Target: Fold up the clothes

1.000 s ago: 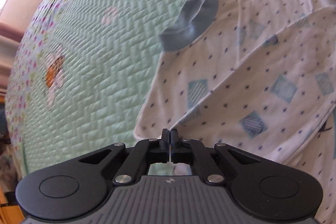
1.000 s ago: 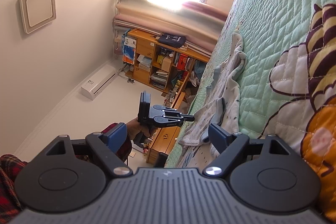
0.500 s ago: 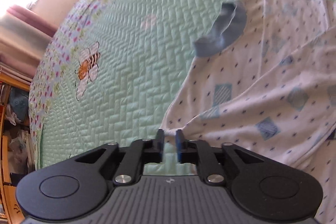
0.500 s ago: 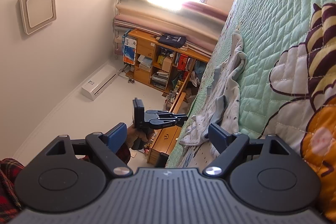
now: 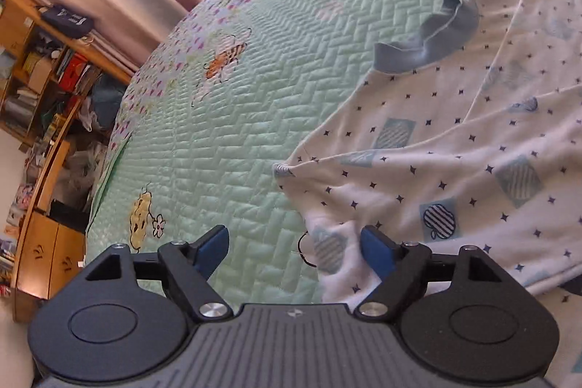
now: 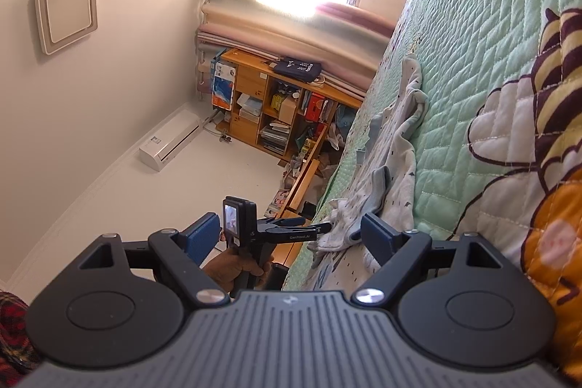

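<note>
1. White cotton printed with small dark stars and pale blue squares, the shirt (image 5: 454, 148) lies spread on the green quilted bedspread (image 5: 236, 119). Its blue ribbed collar (image 5: 433, 39) faces the far side of the bed. One panel is folded across the body, and its near corner is bunched.
2. The shirt runs off the right edge of the left wrist view, so its full outline cannot be seen.
3. The left gripper (image 5: 294, 251) has just been opening. Its blue pads (image 5: 212, 248) stand wide apart, the near hem of the shirt lies loose between them, and neither pad presses on it. The cloth nearest the claw is hidden behind its black body.
4. The right gripper (image 6: 291, 235) is held with its jaws spread wide and nothing in them.
5. In the right wrist view the shirt (image 6: 396, 148) shows only as a crumpled strip along the bed's edge, too foreshortened to read its folds.
6. A hand (image 6: 232, 270) holding the left gripper is partly hidden behind the right claw's finger.
7. A wooden shelf (image 6: 276, 104) stands by the far wall; its contents are too small to identify.
8. A red checked sleeve (image 6: 12, 340) is cut off at the lower left corner.
</note>
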